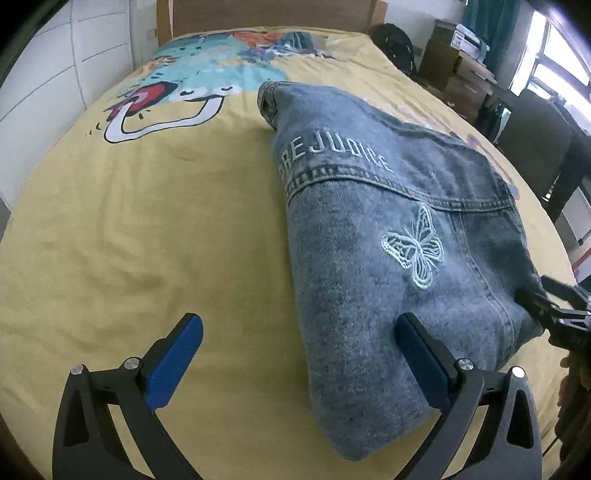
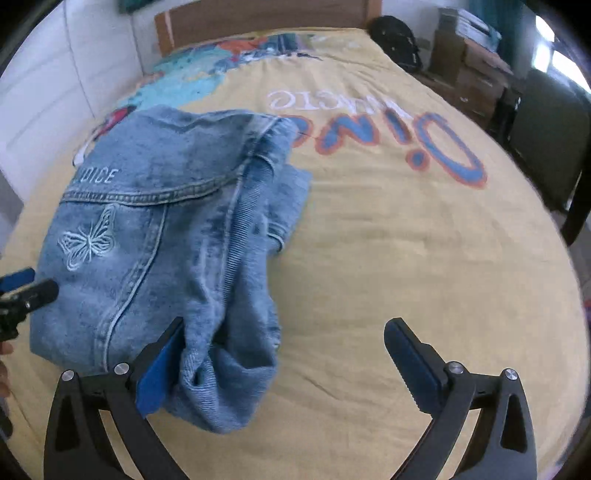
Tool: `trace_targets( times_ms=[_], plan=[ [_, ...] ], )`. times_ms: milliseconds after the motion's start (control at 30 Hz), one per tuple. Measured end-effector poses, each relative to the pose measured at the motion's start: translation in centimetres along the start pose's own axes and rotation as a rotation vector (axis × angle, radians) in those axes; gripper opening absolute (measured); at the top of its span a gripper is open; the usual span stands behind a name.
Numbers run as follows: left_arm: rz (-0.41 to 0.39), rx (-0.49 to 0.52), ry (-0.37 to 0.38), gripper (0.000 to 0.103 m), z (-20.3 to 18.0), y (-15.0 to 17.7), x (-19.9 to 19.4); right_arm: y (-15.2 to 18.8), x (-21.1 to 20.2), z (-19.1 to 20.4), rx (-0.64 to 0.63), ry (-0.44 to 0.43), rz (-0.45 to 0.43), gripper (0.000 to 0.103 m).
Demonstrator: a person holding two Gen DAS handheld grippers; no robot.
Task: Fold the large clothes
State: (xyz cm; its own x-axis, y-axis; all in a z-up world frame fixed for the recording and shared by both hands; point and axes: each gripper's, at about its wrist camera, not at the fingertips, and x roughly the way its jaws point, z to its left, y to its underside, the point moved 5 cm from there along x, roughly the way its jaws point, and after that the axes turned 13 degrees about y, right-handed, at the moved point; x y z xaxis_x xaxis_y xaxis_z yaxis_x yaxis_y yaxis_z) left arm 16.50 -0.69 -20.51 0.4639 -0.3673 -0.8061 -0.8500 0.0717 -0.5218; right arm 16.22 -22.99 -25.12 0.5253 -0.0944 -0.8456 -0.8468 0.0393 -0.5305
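A blue denim jacket (image 1: 388, 221) lies folded into a long bundle on the yellow bedsheet (image 1: 147, 221), back up, with a white butterfly and white lettering sewn on. My left gripper (image 1: 299, 332) is open above the jacket's near left edge, gripping nothing. In the right wrist view the jacket (image 2: 166, 229) sits at the left, one folded layer sticking out on its right side. My right gripper (image 2: 284, 343) is open over the jacket's near right corner, whose cloth bunches against the left pad unpinched. Each gripper shows at the edge of the other's view.
The bed has a wooden headboard (image 1: 266, 14) at the far end. White cupboards (image 1: 55, 74) stand to the left. Cardboard boxes (image 1: 454, 66), a black bag (image 1: 395, 44) and a dark chair (image 1: 535, 144) line the right side, under a bright window.
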Motion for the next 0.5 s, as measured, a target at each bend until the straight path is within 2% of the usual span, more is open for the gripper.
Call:
trace_targets(
  times_ms=[67,133,300,500],
  plan=[
    [-0.005,-0.027,-0.007,0.102,-0.3,-0.1,-0.8,0.4,0.2,-0.4,0.034,-0.020,0.017,0.103],
    [-0.028,0.001,-0.051,0.102,-0.8,-0.3,-2.2,0.3,-0.4,-0.8,0.065,-0.028,0.014,0.103],
    [-0.045,0.036,-0.099,0.102,-2.1,-0.3,-6.7,-0.1,-5.2,-1.6,0.068,-0.075,-0.025,0.103],
    [-0.110,0.056,-0.127,0.102,-4.0,1.1,-14.0,-0.3,-13.1,-3.6,0.020,0.006,-0.134,0.103]
  ],
)
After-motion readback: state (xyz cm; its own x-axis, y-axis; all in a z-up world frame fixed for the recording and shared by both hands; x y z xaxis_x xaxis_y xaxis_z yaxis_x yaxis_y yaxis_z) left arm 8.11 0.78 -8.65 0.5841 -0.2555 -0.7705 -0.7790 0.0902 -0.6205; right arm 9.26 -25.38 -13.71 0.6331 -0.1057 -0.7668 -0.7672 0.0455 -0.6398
